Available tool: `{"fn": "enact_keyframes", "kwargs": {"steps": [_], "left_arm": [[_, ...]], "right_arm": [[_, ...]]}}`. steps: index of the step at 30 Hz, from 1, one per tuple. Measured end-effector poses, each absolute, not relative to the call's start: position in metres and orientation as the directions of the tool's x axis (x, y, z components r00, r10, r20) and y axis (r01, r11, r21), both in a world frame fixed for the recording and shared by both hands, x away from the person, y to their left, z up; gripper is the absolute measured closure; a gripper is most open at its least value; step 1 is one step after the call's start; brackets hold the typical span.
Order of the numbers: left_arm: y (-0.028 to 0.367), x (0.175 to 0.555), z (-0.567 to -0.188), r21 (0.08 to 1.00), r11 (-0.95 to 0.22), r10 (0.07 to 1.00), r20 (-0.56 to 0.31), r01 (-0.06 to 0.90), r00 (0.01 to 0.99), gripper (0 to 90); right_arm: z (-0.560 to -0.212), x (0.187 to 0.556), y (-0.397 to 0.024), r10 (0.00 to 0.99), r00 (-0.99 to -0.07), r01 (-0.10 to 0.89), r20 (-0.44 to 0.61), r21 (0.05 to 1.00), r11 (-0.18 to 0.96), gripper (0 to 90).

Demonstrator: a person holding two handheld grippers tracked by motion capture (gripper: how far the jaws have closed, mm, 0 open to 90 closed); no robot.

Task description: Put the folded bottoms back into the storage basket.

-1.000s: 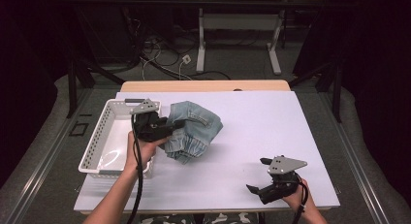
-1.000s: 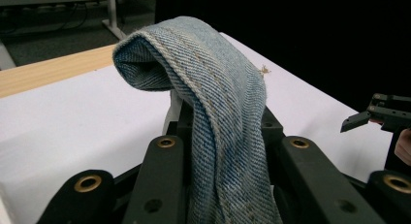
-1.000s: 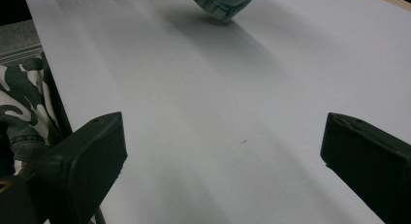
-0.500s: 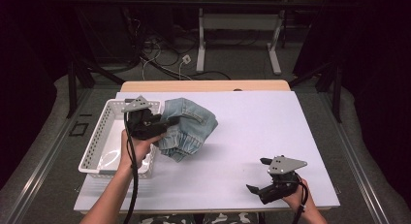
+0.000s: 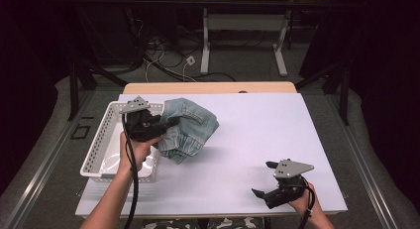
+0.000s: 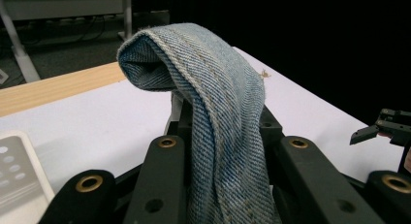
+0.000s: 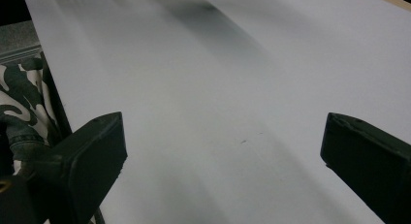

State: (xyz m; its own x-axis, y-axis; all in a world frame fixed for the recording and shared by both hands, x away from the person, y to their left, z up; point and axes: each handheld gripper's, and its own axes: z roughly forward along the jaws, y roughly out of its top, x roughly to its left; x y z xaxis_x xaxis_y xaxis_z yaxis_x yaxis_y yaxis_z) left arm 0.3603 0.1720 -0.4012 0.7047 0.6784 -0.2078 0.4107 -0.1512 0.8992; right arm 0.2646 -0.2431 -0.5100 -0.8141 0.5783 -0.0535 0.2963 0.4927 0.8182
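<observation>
The left gripper pinched a crumpled light-blue denim garment beside the white perforated plastic basket, apparently carrying it there; the right gripper rested on the white desk, fingers spread; lowering and release seemed next.

One denim garment at centre left of the high view, one white basket at far left, one table, and two grippers (left, right, lower right corner).
</observation>
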Motion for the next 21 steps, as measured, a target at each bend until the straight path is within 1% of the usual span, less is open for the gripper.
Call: {"fn": "enact_keyframes", "kwargs": {"steps": [21], "left_arm": [[0.189,0.356,-0.388,0.913,-0.134,0.703,-0.186,0.385,0.686,73.6]], "right_arm": [[-0.511,0.264,-0.243,0.579,-0.813,0.295,-0.058,0.816,0.497,2.4]]}}
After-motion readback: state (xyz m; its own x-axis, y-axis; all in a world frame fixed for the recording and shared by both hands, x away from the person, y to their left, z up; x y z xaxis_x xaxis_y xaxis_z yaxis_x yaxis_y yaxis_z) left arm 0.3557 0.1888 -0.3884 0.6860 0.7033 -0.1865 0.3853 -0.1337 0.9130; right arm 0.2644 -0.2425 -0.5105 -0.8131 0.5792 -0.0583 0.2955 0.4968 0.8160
